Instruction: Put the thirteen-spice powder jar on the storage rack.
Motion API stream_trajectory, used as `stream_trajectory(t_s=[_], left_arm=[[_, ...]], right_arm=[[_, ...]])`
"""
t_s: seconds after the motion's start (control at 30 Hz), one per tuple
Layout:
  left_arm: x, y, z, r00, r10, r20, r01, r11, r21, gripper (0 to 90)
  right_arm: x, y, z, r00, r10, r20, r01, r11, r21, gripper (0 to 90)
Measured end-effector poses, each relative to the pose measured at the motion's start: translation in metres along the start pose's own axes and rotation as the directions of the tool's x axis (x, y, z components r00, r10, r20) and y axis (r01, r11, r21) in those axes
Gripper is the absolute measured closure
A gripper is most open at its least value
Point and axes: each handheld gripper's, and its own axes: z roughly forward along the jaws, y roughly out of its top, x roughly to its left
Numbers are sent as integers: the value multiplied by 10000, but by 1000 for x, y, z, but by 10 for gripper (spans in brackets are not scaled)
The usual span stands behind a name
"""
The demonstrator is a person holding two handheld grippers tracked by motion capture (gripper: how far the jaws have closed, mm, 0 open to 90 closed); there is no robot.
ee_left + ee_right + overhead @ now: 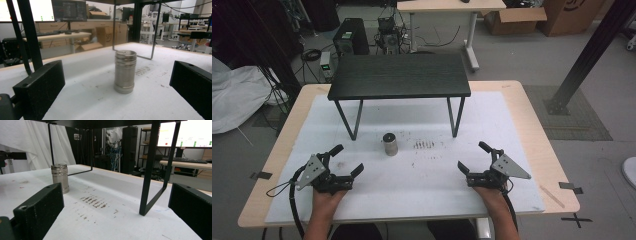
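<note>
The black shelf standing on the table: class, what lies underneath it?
Under the black shelf only bare white mat shows between its legs. The metal cylinder stands in front of it, not beneath. The shelf top hides the mat's far strip.

Grey floor (522,55), cardboard boxes (517,20), a desk (452,6), lit monitors (68,10).

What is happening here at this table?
A person holds one set of tongs in each hand over a white mat. The left tongs and the right tongs both stand open and hold nothing. A small metal cylinder stands upright on the mat between them, in front of a low black shelf. The left tongs point at the cylinder, without touching it.
</note>
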Motion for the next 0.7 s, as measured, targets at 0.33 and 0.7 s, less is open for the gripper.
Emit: stream_trajectory(t_s=[0.33,0.7], left_arm=[[0,0,0,10000,49,-10,-49,10000,-7,2],[-1,2,1,10000,-21,56,21,10000,13,3]], right_arm=[[0,0,0,10000,3,7,-3,10000,-39,0],[-1,0,0,10000,65,-1,-65,10000,-39,0]])
